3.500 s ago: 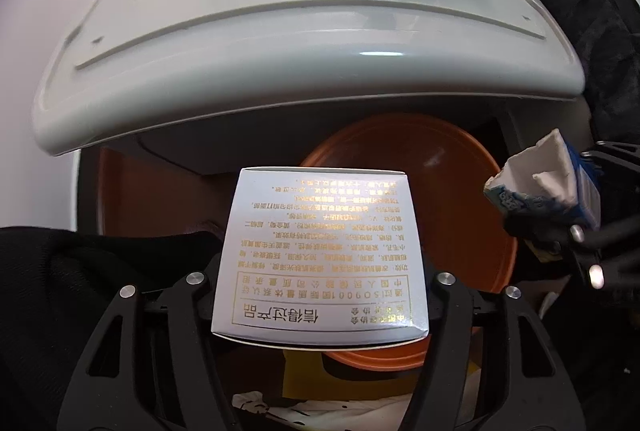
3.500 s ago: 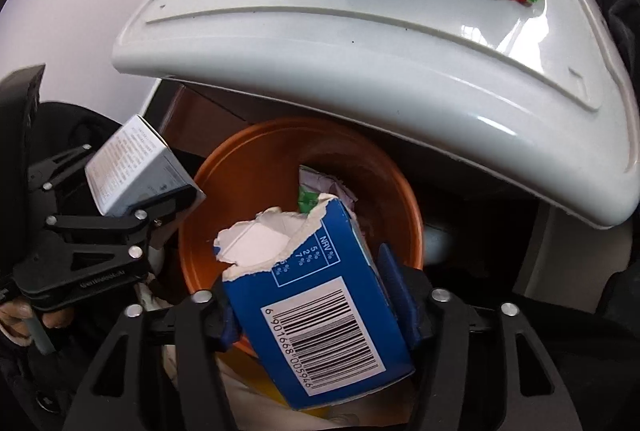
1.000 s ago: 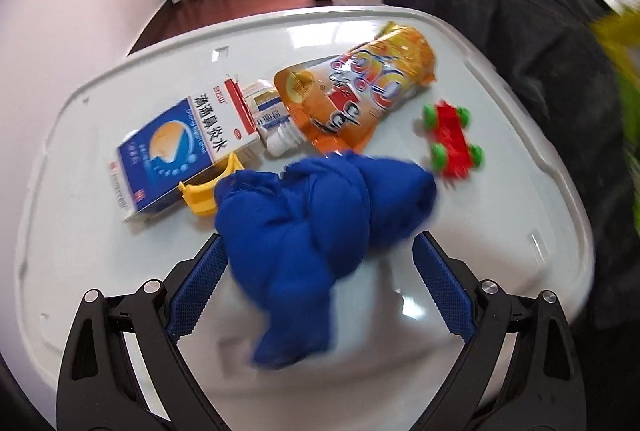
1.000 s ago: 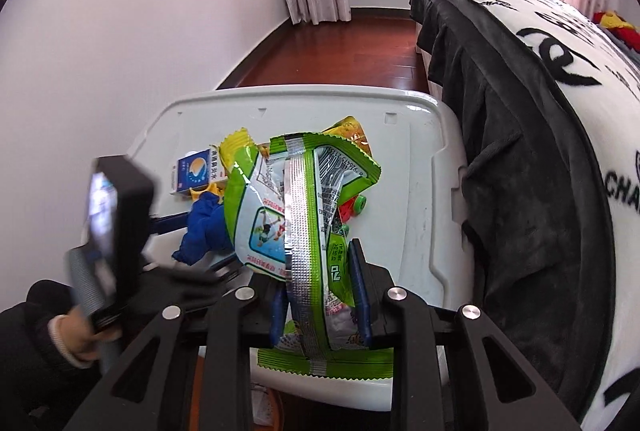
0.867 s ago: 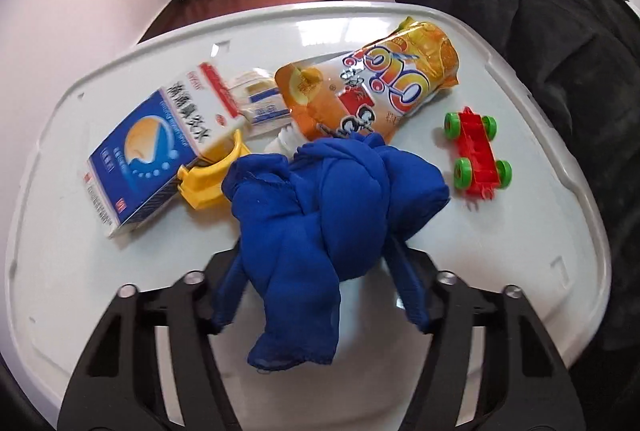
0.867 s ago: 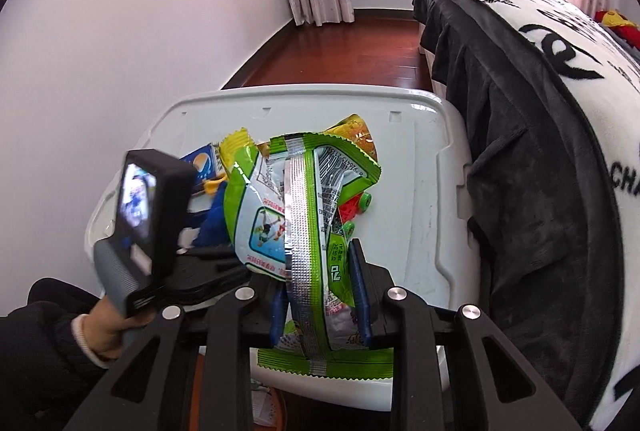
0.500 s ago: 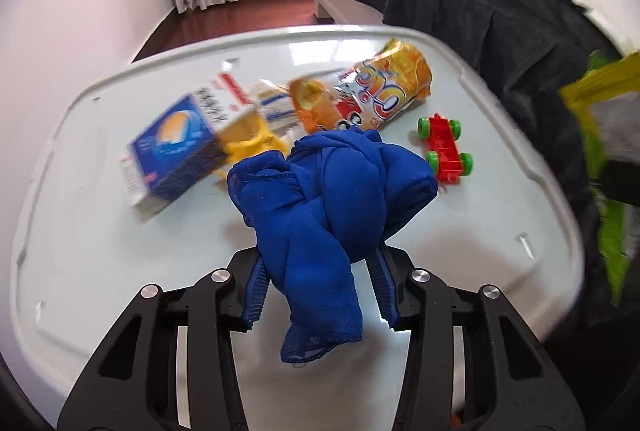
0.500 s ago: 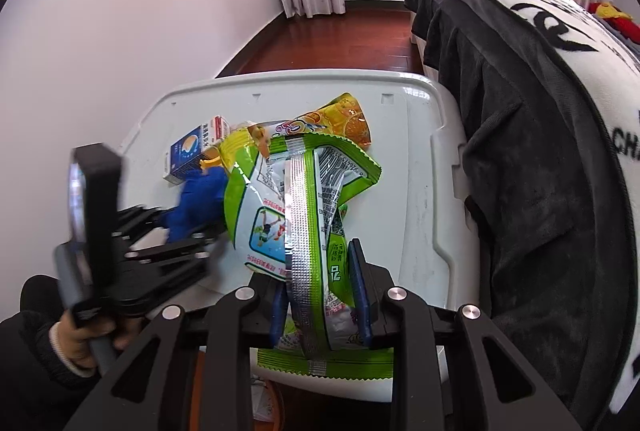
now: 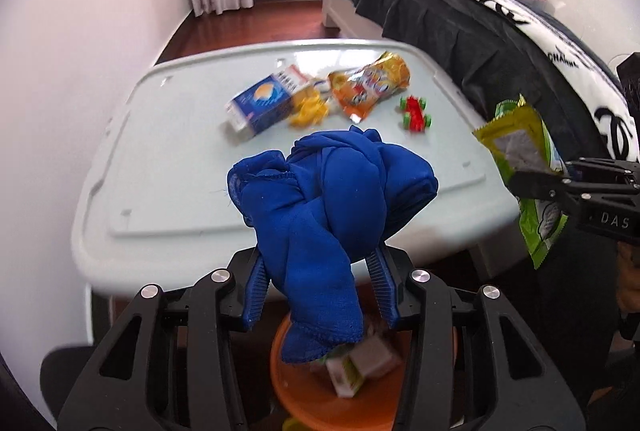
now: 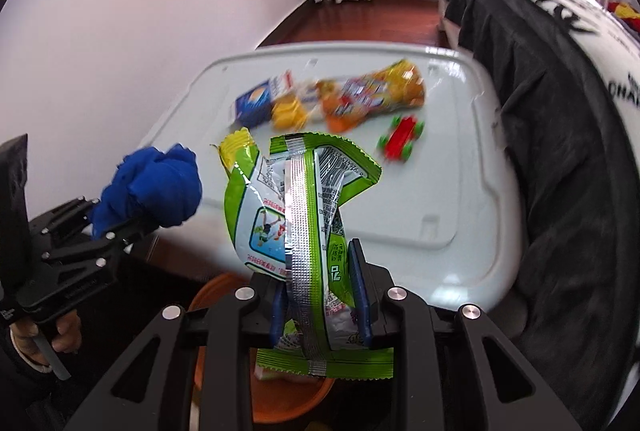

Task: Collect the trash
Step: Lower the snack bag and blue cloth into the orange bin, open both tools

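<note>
a: left gripper (image 9: 320, 287) state? what changed?

b: clamped on the blue cloth (image 9: 332, 199), bundle bulging above the pads, tail hanging down; a second ago jaws were wide around it with the cloth lying on the white table (image 9: 168, 167); now it's lifted clear of the top and pulled back past the near edge.

a: right?

b: right gripper (image 10: 320, 295) pinched tight on the green snack bag (image 10: 304, 215), same hold as a second ago; bag upright, also back off the table.

a: where's the bin?

b: orange bin (image 9: 296, 403) on the floor under the table's near edge; cloth tail hangs right over it; a small carton (image 9: 360, 363) already inside; in the right view the orange rim peeks out below the bag.

a: meaning?

b: pickup step looks done for both hands; my read is next is drop into the bin, probably just lower and open.

a: what's left on the table?

b: blue carton (image 9: 260, 103), orange snack bag (image 9: 368, 83), a yellow piece (image 9: 308, 107), red toy car (image 9: 416, 111); blurred; toy and the yellow piece may not count as trash, can't say; so roughly midway.
</note>
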A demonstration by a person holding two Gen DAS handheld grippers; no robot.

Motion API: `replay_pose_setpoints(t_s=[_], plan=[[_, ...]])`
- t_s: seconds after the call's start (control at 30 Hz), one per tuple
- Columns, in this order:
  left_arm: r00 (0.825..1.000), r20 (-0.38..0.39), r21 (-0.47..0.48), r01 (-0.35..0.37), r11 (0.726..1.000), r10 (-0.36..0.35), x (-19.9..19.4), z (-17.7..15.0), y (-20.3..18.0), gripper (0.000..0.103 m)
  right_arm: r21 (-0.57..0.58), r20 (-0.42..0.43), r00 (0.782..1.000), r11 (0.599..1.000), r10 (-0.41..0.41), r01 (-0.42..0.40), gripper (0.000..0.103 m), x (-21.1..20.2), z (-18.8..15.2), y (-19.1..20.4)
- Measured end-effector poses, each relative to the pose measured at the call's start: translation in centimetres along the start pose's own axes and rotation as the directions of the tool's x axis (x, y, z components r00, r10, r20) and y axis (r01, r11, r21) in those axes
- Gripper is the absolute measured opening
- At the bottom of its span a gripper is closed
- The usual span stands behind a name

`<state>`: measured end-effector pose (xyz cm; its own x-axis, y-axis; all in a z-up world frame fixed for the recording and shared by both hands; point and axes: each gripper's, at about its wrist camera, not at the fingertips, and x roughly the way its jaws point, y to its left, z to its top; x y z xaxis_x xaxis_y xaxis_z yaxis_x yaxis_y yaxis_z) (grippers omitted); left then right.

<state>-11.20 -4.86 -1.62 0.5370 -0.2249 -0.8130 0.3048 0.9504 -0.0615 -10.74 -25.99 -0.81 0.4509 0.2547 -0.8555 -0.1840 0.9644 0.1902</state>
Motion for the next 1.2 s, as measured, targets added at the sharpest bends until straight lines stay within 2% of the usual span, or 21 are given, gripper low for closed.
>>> replay_pose_setpoints(t_s=[0.1, 0.33, 0.5, 0.6, 0.8, 1.07, 1.2], plan=[[0.999, -0.025, -0.015, -0.021, 1.000, 0.020, -0.8, -1.8, 0.3, 0.043, 0.019, -0.041, 0.999, 1.000, 0.016, -0.016, 0.027, 0.3, -1.9, 1.0], [0.996, -0.088, -0.028, 0.003, 1.000, -0.005, -1.4, -6.2, -0.5, 0.043, 0.038, -0.115, 0.991, 0.998, 0.062, -0.058, 0.027, 0.4, -5.6, 3.0], [0.979, -0.196, -0.060, 0.040, 0.997, -0.051, 0.8, -9.2, -0.8, 0.043, 0.062, -0.183, 0.980, 0.996, 0.076, -0.066, 0.027, 1.6, -6.8, 3.0], [0.969, -0.237, -0.085, 0.045, 0.995, -0.064, 1.9, -9.9, -0.5, 0.043, 0.056, -0.224, 0.970, 0.995, 0.095, -0.085, 0.027, 2.8, -6.9, 3.0], [0.960, -0.271, -0.090, 0.043, 0.995, -0.066, 2.9, -10.0, -0.2, 0.044, 0.012, -0.294, 0.951, 0.996, 0.092, -0.092, 0.027, 5.8, -7.7, 3.6], [0.935, -0.348, -0.118, 0.029, 0.993, -0.068, 5.0, -11.2, 0.4, 0.044, -0.001, -0.348, 0.935, 0.997, 0.067, -0.072, 0.027, 8.4, -10.7, 4.3], [0.931, -0.361, -0.118, 0.022, 0.993, -0.064, 5.3, -11.2, 0.5, 0.044, 0.020, -0.349, 0.934, 0.997, 0.079, -0.076, 0.027, 8.5, -10.6, 4.2]])
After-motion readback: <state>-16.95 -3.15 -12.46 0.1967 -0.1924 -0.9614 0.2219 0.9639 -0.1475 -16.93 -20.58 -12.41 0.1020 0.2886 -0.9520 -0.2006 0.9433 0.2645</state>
